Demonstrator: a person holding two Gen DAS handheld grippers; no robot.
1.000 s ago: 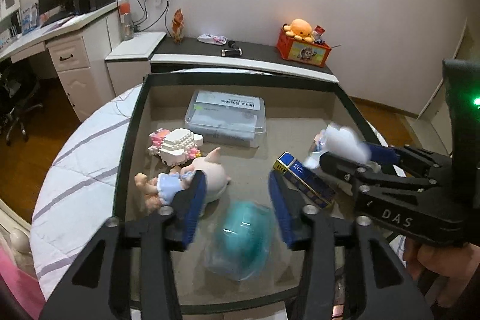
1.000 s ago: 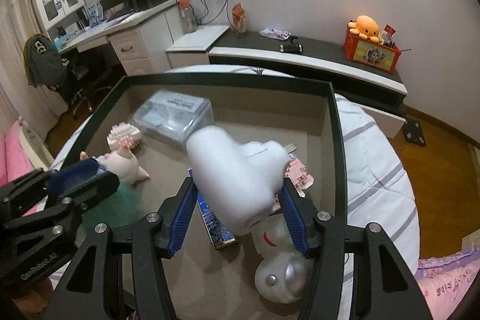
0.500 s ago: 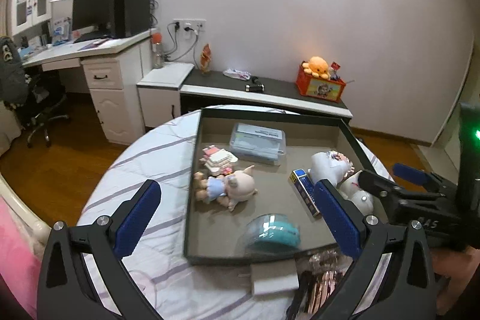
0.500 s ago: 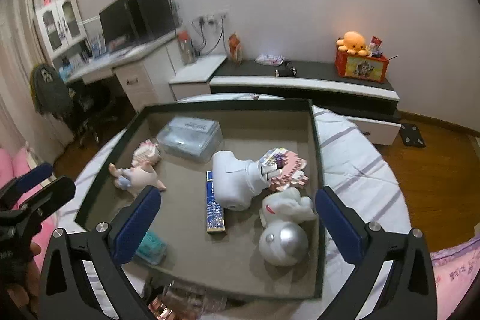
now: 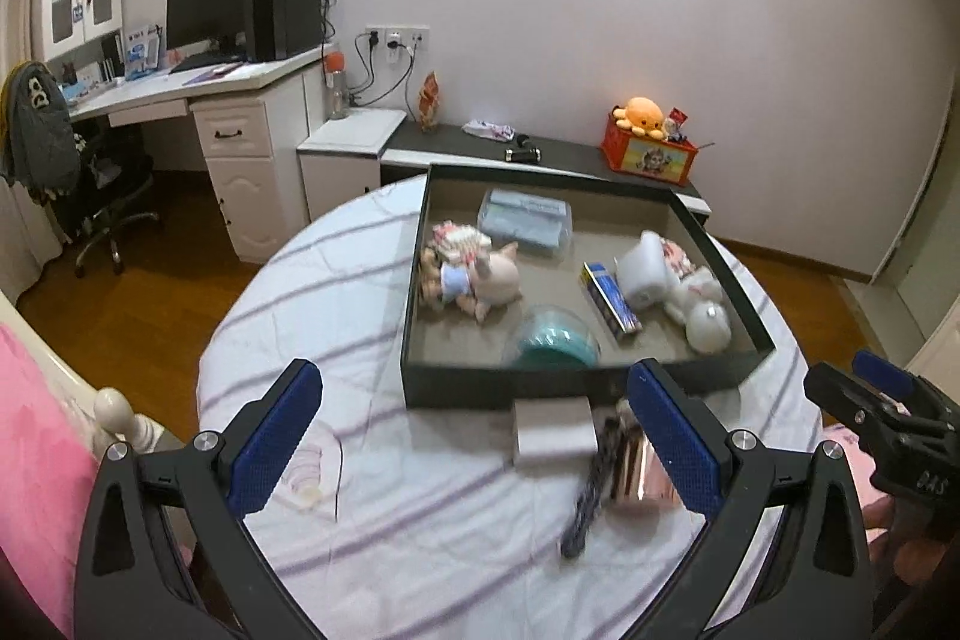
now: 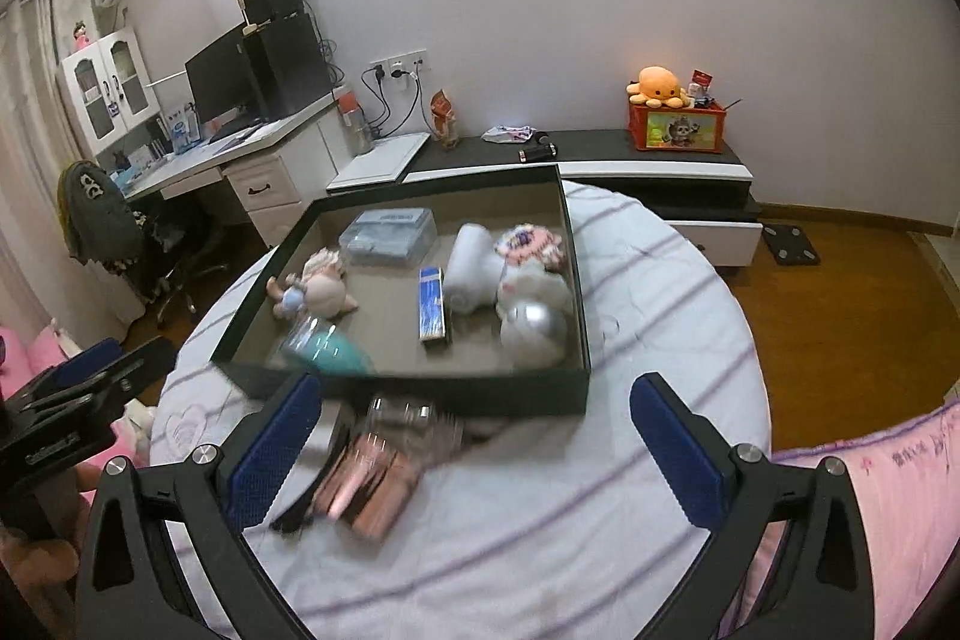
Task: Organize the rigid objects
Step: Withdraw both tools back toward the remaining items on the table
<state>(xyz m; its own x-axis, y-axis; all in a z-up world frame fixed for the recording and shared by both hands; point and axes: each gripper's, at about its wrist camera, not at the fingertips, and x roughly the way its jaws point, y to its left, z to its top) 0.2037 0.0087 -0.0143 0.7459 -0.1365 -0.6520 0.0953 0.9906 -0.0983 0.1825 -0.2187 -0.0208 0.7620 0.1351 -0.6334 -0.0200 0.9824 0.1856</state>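
A dark tray [image 5: 480,391] [image 6: 420,388] sits on a round striped table. In it lie a clear plastic box [image 5: 527,214], a pig doll [image 5: 480,277], a teal item in clear wrap [image 5: 555,343], a blue box [image 5: 611,295], a white cylinder [image 5: 642,268] [image 6: 471,265] and a white and silver toy [image 5: 705,319] [image 6: 534,322]. In front of the tray lie a white box [image 5: 555,433], a dark stick [image 5: 585,502] and a rose-gold packet [image 5: 639,469] [image 6: 372,484]. My left gripper [image 5: 480,442] and right gripper [image 6: 480,454] are both open and empty, held above the table near the tray's front edge.
A low dark cabinet [image 5: 540,154] with an orange toy box [image 5: 648,151] stands behind the table. A white desk [image 5: 180,100] and office chair [image 5: 90,208] stand at the left. Pink bedding [image 6: 888,508] lies at the right. A small white item [image 5: 303,472] lies on the tablecloth.
The right gripper let go of the white cylinder, which now lies in the tray. Both grippers opened wide and pulled back from the tray toward the table's near side.
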